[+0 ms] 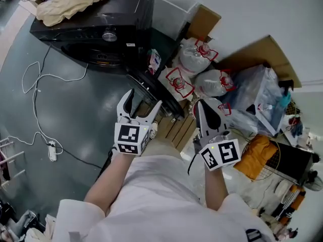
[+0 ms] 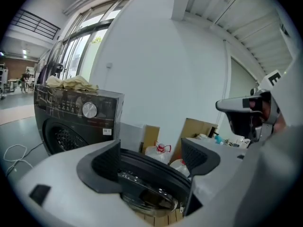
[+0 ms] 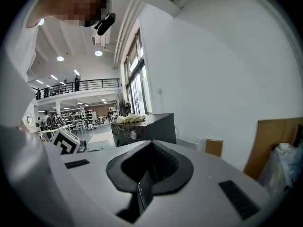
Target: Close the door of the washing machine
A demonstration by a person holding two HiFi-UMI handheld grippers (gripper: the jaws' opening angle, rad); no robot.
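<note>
The black front-loading washing machine (image 1: 96, 29) is standing on the grey floor, and its round, dark, glass-centred door (image 1: 157, 94) is hanging wide open, swung out toward the person. So the closing has not yet begun, and the step in hand looks like the approach to the door.

The left hand-held gripper (image 1: 144, 104) is hovering just beside the door's outer edge with its jaws spread wide. In the left gripper view the door's rim is showing between them, but the pads are not pressing on it. The right hand-held gripper (image 1: 206, 116) is hanging near the door's other side, jaws together and holding nothing.

The next move probably calls for the left hand-held gripper to be set against the door's outer face or rim. It would then be pushing the door round on its hinge toward the drum opening until it latches.

A crumpled beige cloth (image 1: 70, 1) is lying on the machine's top.
</note>
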